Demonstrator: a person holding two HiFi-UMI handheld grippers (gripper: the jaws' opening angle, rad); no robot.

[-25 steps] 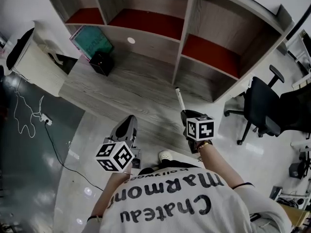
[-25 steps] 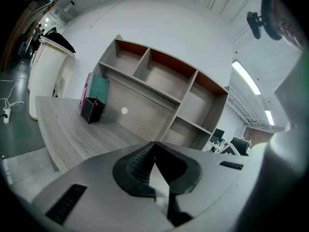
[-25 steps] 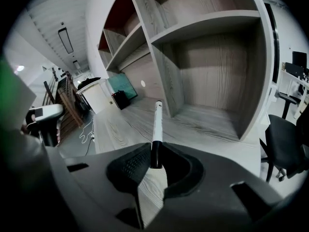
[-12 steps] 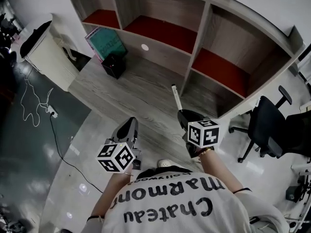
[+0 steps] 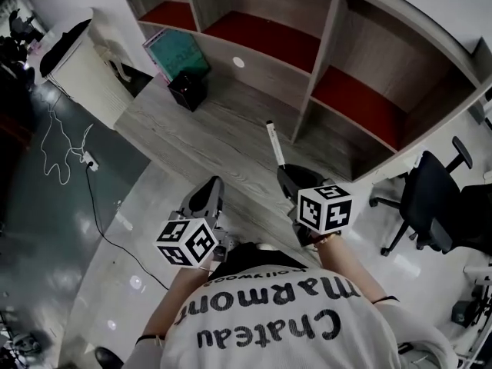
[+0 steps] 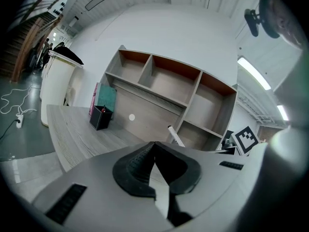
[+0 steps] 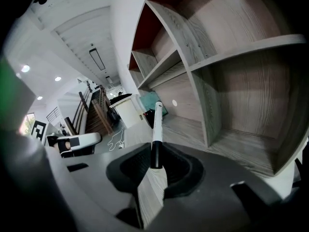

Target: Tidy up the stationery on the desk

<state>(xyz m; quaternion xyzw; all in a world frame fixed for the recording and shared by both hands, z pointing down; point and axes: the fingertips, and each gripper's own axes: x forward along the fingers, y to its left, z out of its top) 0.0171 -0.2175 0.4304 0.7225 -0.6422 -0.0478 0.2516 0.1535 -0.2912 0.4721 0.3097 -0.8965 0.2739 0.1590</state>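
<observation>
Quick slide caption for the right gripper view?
Right gripper clamps a white pen over the desk, shelf at right.

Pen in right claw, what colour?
Pen: white, black gripped end; best in right gripper view.

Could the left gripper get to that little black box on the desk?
Probably yes: only bare desk lies between the left gripper and the black box. It stands far back by the shelves, so a stretch seems needed.

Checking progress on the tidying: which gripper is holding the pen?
The right gripper: its jaws clamp the white pen by its black end. The left gripper has its jaws shut on nothing.
</observation>
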